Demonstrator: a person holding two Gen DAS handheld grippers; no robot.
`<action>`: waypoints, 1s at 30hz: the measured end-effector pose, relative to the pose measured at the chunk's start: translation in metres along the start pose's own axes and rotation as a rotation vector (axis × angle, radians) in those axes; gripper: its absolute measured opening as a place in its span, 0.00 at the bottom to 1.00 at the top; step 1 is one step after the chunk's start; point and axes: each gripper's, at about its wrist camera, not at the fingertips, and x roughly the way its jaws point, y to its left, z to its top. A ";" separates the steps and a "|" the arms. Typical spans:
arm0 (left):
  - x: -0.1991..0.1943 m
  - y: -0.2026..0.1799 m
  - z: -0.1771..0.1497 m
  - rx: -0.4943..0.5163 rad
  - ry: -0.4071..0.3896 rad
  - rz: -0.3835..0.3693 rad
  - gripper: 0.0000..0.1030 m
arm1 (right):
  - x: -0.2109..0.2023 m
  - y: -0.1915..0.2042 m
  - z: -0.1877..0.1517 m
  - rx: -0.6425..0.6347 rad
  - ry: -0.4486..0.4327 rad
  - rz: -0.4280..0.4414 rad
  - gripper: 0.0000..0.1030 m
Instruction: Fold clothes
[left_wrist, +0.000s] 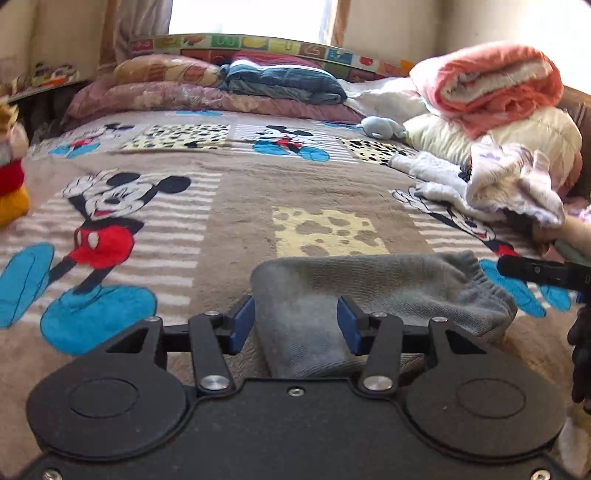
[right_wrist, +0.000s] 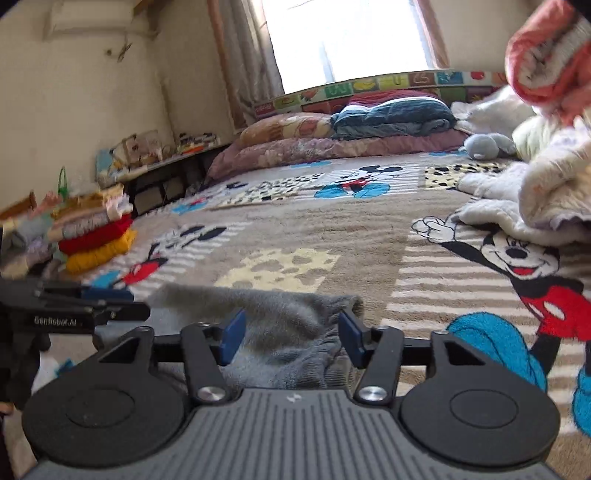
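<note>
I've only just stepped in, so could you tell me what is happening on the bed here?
A person is folding clothes with a handheld gripper in each hand. A grey garment lies folded on the cartoon mouse blanket. The left gripper and right gripper both sit over it with jaws open, pads not pressing the cloth. A stack of folded clothes waits at the blanket's edge, and unfolded laundry is heaped on the other side.

left gripper (left_wrist: 295, 325): jaws apart | over grey garment (left_wrist: 388, 288) | blanket (left_wrist: 229, 192)

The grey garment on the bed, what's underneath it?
The grey garment lies on a cartoon mouse blanket. Whatever the blanket shows beneath it is covered.
</note>
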 end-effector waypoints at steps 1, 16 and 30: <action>-0.004 0.012 -0.002 -0.078 0.011 -0.025 0.49 | -0.004 -0.013 0.000 0.093 -0.001 0.004 0.77; 0.030 0.042 -0.026 -0.304 0.064 -0.211 0.50 | 0.030 -0.050 -0.030 0.426 0.121 0.080 0.64; 0.025 0.051 -0.022 -0.471 0.034 -0.316 0.22 | 0.038 -0.012 -0.036 0.281 0.114 0.000 0.44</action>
